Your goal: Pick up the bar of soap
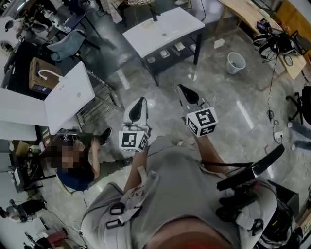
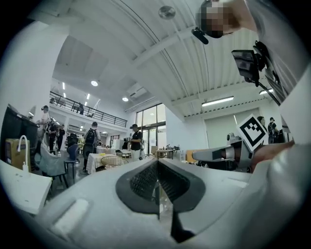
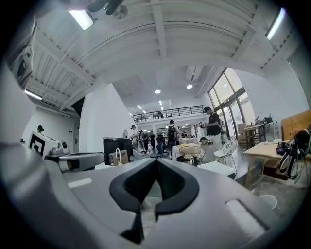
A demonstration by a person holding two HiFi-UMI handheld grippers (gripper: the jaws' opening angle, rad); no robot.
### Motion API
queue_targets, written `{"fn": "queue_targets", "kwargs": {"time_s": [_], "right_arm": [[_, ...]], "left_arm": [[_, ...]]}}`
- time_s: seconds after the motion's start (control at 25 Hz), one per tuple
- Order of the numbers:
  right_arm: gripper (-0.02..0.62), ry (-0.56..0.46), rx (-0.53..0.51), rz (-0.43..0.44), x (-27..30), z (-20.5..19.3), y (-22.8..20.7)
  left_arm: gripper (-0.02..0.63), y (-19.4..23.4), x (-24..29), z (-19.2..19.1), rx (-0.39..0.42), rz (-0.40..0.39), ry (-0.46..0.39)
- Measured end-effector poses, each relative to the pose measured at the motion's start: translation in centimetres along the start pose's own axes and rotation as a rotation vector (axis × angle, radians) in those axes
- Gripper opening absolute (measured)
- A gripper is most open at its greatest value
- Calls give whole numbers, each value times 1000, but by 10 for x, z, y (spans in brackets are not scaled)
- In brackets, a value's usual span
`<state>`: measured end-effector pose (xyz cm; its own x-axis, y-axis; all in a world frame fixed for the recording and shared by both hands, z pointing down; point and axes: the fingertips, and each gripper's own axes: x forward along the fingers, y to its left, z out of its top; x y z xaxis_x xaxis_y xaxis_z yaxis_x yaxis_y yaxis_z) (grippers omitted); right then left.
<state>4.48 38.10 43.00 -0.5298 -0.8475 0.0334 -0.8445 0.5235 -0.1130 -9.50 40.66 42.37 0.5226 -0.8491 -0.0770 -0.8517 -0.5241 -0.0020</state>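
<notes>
No bar of soap shows in any view. In the head view my left gripper (image 1: 140,100) and right gripper (image 1: 180,87) are held side by side in front of my chest, above the floor, pointing forward. The left gripper view shows the left gripper (image 2: 158,163) shut, its dark pads meeting with nothing between them, and the right gripper (image 2: 218,154) off to its right. In the right gripper view the right gripper (image 3: 156,161) is shut too and holds nothing, with the left gripper (image 3: 80,159) at its left.
A white table (image 1: 163,29) stands ahead across the glossy floor, with a white bucket (image 1: 235,62) to its right. A tilted white board (image 1: 68,97) and a wire rack (image 1: 95,111) are at the left, above a seated person (image 1: 77,163). A wooden bench (image 1: 252,14) lies far right.
</notes>
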Motion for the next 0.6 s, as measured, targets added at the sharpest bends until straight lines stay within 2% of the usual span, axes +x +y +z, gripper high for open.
{"fn": "queue_targets", "kwargs": {"time_s": [0.32, 0.6], "right_arm": [[2, 16, 4, 32, 1, -9, -8], [2, 44, 5, 48, 21, -14, -15]], "left_arm": [[-9, -11, 9, -8, 2, 3, 19], [-9, 12, 30, -16, 17, 19, 10]]}}
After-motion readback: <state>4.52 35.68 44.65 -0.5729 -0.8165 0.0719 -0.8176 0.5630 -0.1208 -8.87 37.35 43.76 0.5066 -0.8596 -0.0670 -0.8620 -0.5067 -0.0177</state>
